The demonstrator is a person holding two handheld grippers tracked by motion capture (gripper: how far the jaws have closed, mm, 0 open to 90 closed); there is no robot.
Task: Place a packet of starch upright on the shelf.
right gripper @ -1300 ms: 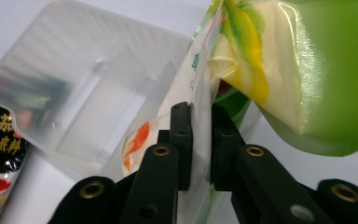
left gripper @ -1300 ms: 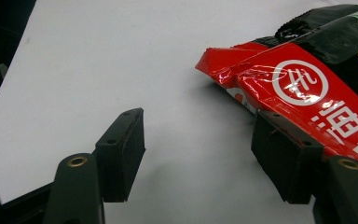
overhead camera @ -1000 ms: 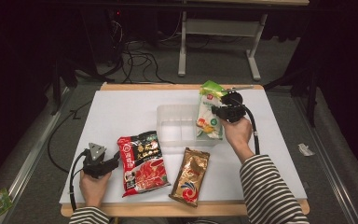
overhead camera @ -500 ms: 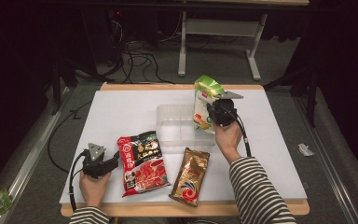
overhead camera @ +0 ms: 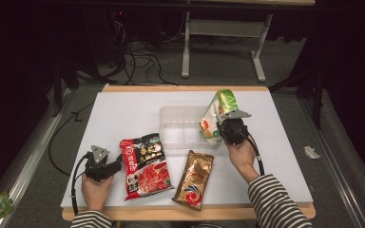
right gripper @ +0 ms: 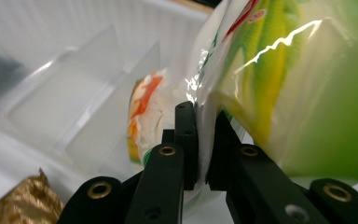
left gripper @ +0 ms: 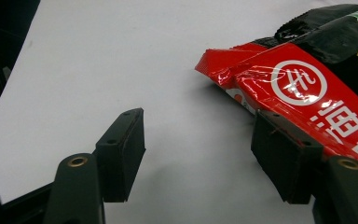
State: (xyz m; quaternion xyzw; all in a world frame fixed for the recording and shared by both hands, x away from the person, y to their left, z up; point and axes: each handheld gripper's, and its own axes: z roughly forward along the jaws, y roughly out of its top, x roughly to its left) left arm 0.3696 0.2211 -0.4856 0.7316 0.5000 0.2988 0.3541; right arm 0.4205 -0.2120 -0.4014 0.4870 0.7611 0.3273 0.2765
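Where the clear bin (overhead camera: 183,128) sits mid-surface, the right tool (overhead camera: 224,129) pinches a green-and-white bag (overhead camera: 218,111), jaws clamped on its film, bag held upright over the bin's 3 o'clock rim. Left tool (left gripper: 198,154) gapes wide, resting on the white surface (overhead camera: 123,109) at the red bag's (overhead camera: 145,164) 9 o'clock edge. Gold bag (overhead camera: 195,178) lies at the bin's 6 o'clock.

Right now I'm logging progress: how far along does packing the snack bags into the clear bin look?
Done: nothing lies in the bin yet. In hand: the right tongs are shut on the green bag, held tilted at the bin's right edge. Left: the red bag and gold bag lie on the table; the left tongs sit open beside the red bag.
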